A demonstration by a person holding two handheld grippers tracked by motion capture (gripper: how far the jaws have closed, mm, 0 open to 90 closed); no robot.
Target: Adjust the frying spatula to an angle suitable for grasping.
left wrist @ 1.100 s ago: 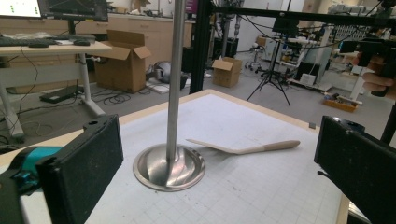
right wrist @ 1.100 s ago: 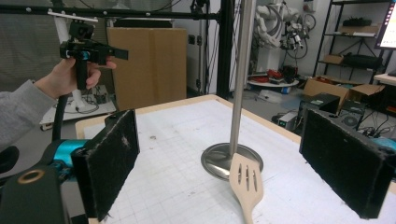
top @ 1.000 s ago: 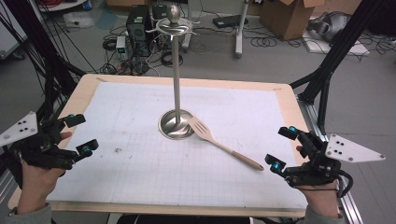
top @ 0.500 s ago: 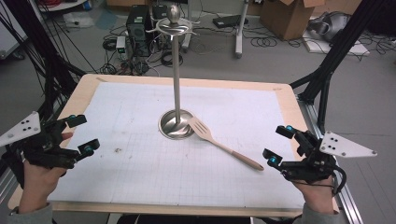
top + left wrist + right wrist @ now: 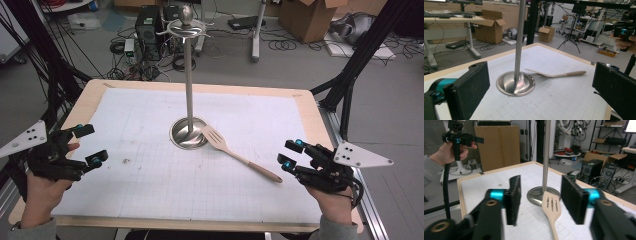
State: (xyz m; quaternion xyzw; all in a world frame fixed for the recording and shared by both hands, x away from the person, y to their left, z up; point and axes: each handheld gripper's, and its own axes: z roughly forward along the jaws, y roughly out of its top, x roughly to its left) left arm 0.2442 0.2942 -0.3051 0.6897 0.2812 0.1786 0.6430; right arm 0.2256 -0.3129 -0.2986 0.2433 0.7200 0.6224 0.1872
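A pale wooden slotted spatula (image 5: 235, 155) lies flat on the white gridded mat, its head beside the round base of a steel utensil stand (image 5: 189, 134). My right gripper (image 5: 290, 153) hovers just past the handle's end, at the table's right. Its jaws have just been closing and stand half apart with nothing pressed between them. In the right gripper view the spatula (image 5: 551, 206) lies on the mat beyond and between the jaws of that gripper (image 5: 544, 200). My left gripper (image 5: 91, 145) stands open at the left edge, empty. Between its jaws (image 5: 541, 92) I see the stand (image 5: 515, 83) and the spatula (image 5: 556, 74).
The stand's tall pole (image 5: 189, 75) rises from mid-table to hooked arms at its top. The mat lies on a wooden table (image 5: 90, 95). Black frame posts (image 5: 350, 75), cables, a computer tower (image 5: 149, 27) and cardboard boxes (image 5: 312, 17) surround the table.
The right gripper's jaws have narrowed from wide to about half apart, and that hand has edged slightly toward the spatula's handle. The left hand has stayed put.
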